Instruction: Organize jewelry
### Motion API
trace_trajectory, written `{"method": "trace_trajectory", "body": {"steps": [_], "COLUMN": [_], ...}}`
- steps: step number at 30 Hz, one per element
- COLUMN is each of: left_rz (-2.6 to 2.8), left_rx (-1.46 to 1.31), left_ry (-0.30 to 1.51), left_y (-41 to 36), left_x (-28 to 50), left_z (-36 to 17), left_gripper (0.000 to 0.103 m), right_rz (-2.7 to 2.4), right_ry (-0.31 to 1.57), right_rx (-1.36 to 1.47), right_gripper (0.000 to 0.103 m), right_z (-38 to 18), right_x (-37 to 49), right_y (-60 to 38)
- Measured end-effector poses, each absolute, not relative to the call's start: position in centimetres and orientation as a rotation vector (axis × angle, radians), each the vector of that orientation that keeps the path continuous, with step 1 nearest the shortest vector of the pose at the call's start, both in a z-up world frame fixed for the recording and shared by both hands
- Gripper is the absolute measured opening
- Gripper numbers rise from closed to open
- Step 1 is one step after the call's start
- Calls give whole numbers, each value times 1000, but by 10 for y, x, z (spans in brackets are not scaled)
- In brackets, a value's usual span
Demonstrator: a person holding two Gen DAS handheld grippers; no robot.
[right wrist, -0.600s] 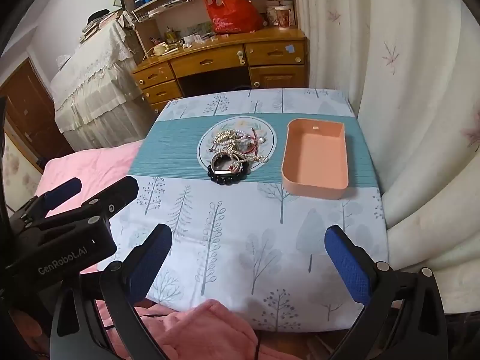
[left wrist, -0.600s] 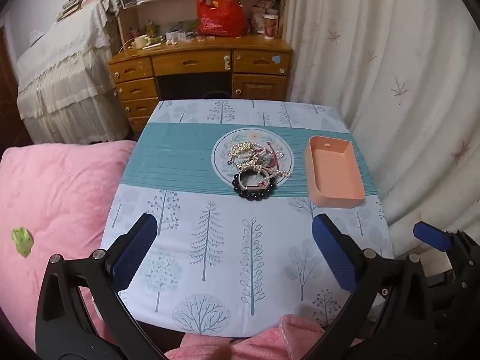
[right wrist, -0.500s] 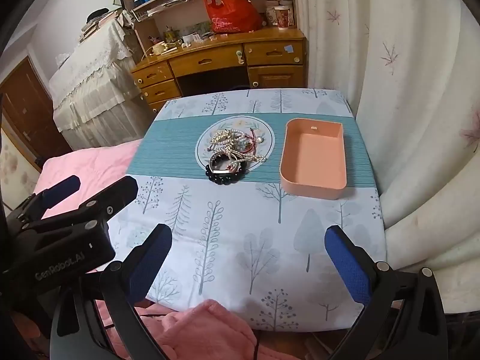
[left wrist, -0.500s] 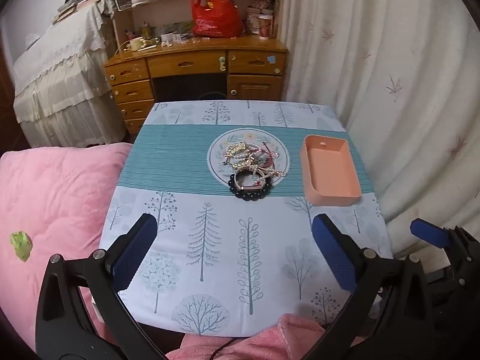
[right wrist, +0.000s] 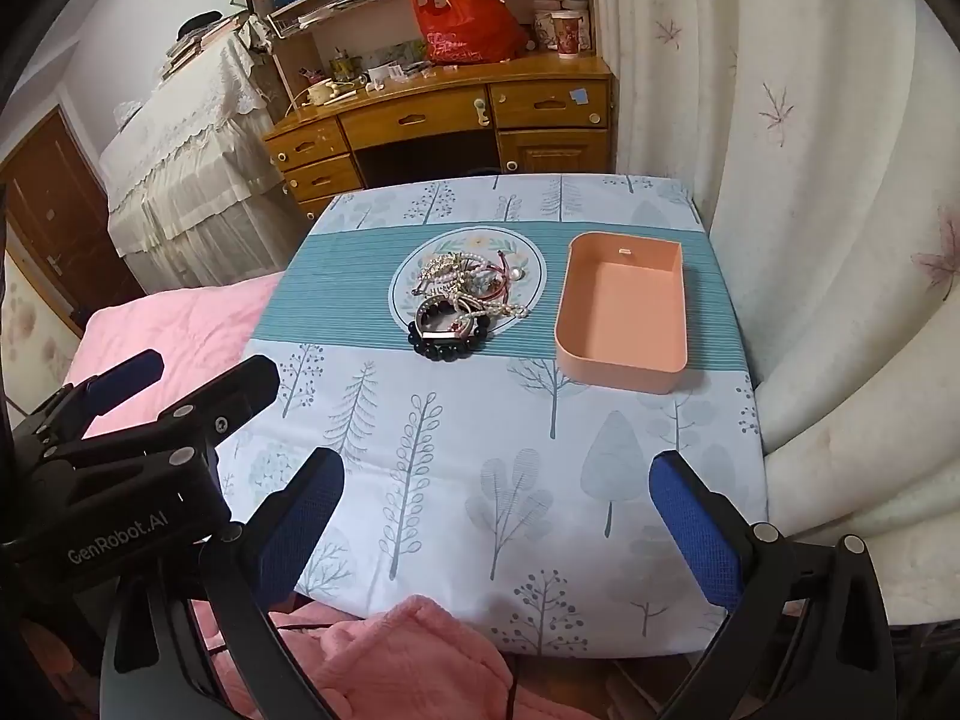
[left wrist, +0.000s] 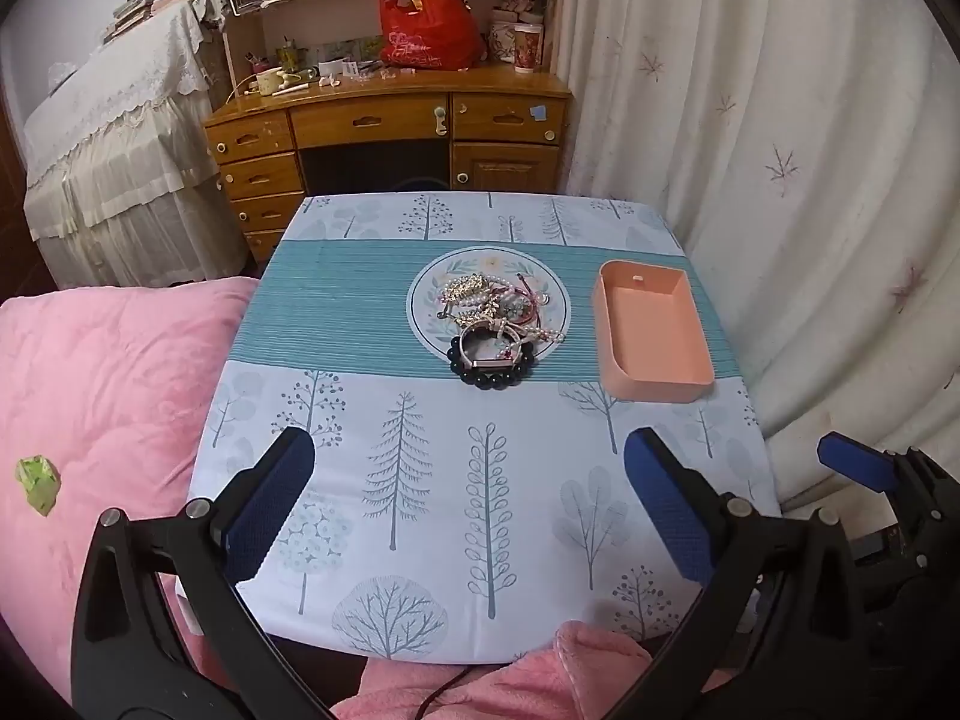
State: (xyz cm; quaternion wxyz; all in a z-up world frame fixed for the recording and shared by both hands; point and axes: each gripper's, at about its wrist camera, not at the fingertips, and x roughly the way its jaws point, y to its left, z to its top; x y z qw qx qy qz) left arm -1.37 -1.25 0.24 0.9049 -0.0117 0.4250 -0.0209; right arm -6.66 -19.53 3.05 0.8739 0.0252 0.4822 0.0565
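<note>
A tangled pile of jewelry point(left wrist: 492, 309) point(right wrist: 465, 288) lies on a round floral plate point(left wrist: 429, 318) point(right wrist: 403, 294) in the middle of the table. A black bead bracelet point(left wrist: 492, 369) point(right wrist: 447, 343) hangs over the plate's near edge. An empty peach tray point(left wrist: 654, 333) point(right wrist: 624, 312) stands to the right of the plate. My left gripper point(left wrist: 468, 507) is open and empty above the table's near edge. My right gripper point(right wrist: 501, 516) is open and empty, to the right of the left one point(right wrist: 120, 420).
The table carries a tree-print cloth point(left wrist: 420, 480) with a teal band. A pink quilt point(left wrist: 102, 384) lies to the left, a white curtain point(left wrist: 780, 180) to the right, and a wooden desk point(left wrist: 390, 120) stands behind the table. Pink fabric point(right wrist: 408, 654) lies at the near edge.
Both views have pulled back a little from the table, so the plate and tray sit slightly further off. Both grippers stay open and empty.
</note>
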Motion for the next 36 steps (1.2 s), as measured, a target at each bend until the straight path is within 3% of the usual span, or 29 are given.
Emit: {"method": "trace_trajectory", "body": {"steps": [36], "left_rz": [-14], "left_rx": [-5], "left_ry": [867], "left_y": [-10], "left_x": [-21], "left_z": [6], "left_gripper": [103], "right_rz": [114], "right_ry": [982], "right_rx": [39], "right_gripper": [103], "right_z": [35], "right_x": [-76], "right_y": [-200]}}
